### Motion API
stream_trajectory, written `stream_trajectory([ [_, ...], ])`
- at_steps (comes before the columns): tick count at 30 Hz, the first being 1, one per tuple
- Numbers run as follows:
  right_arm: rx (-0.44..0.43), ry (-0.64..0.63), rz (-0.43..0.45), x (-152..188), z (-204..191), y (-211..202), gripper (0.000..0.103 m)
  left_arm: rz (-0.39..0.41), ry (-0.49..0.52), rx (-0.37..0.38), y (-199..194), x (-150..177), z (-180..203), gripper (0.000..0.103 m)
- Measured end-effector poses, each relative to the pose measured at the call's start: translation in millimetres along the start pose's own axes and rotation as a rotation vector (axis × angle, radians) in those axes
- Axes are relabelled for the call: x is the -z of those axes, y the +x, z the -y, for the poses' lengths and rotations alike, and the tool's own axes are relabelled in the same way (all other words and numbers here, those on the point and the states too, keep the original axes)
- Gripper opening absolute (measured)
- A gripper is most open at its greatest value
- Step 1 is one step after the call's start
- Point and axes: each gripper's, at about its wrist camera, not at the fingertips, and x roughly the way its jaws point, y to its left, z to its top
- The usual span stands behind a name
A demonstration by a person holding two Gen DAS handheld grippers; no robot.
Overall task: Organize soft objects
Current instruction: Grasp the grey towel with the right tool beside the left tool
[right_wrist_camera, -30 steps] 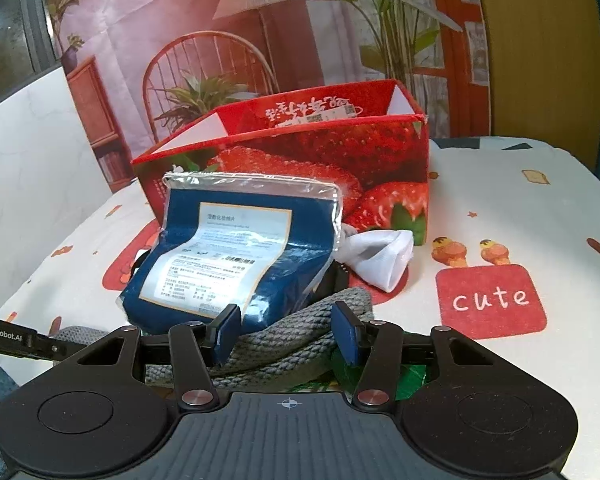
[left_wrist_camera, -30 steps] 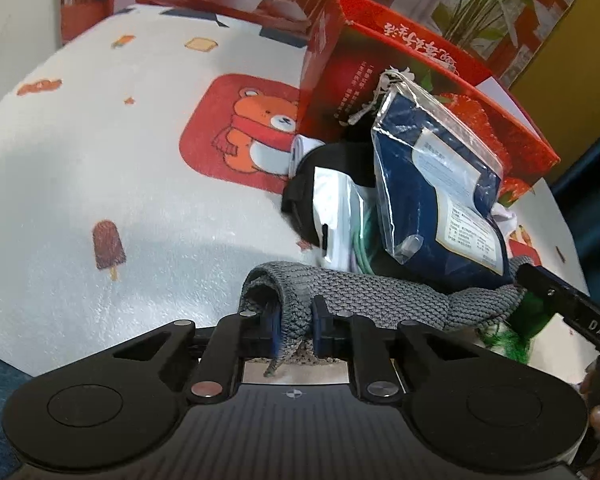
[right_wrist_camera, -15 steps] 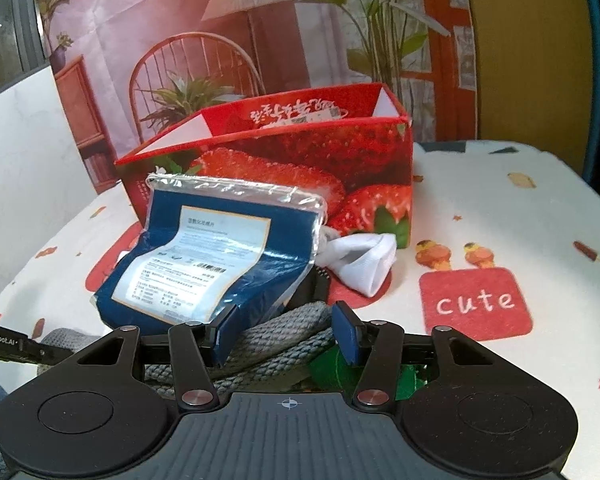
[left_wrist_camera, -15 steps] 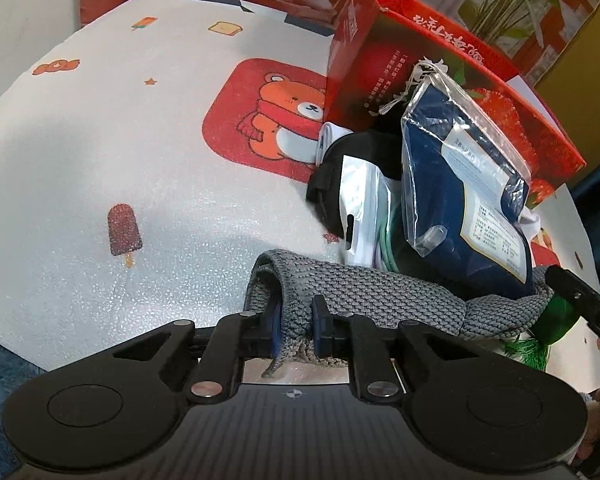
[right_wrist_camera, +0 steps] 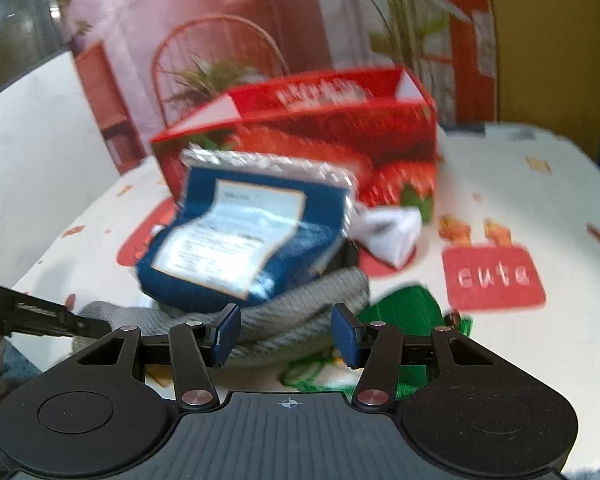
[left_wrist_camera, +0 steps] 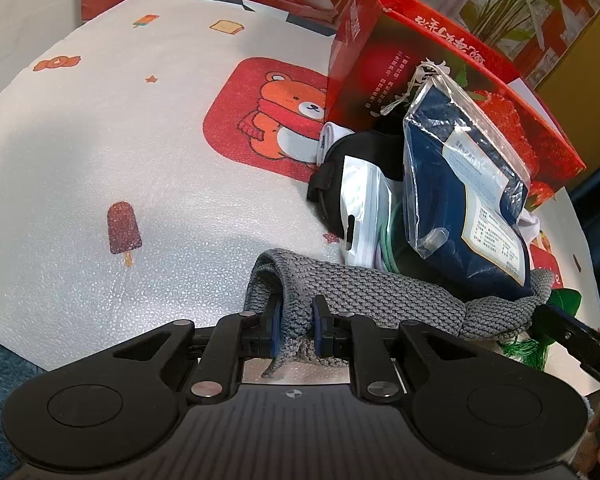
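I have the left gripper (left_wrist_camera: pixel 295 326) pinched narrow on one end of the grey knitted cloth (left_wrist_camera: pixel 360 292) on the table, my right gripper (right_wrist_camera: pixel 286 334) half-open around its other end, pads apparently clear.

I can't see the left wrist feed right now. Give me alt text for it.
The left gripper is shut on one end of a grey knitted cloth that lies on a white cartoon-print table cover. Behind the cloth, a clear bag of navy fabric leans in a pile of soft items against a red strawberry box; the right gripper's finger reaches the cloth's other end.
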Motion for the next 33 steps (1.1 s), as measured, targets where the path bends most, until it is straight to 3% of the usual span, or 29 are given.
stream_trajectory([
  [5,-0.031,0.087,0.01,2.7,19.0,12.5,0.048,0.004,0.01,-0.006,-0.1,0.7,1.7,0.018],
  [7,-0.024,0.117,0.016,3.2,24.1,15.2,0.054,0.004,0.007,-0.002,-0.2,0.9,0.6,0.018],
  [14,0.053,0.247,0.034,5.2,51.2,17.1,0.054,0.004,0.009,-0.003,0.3,0.7,0.0,0.019],
  [23,-0.041,0.284,0.063,5.3,53.3,14.8,0.054,0.007,0.025,-0.013,0.9,1.3,2.6,0.019],
  [28,-0.089,0.404,0.091,3.9,62.5,16.1,0.058,0.009,0.036,-0.02,1.6,2.0,5.4,0.019],
  [33,-0.101,0.446,0.014,9.2,62.7,28.4,0.06,0.01,0.039,-0.024,1.7,2.1,6.7,0.019],
])
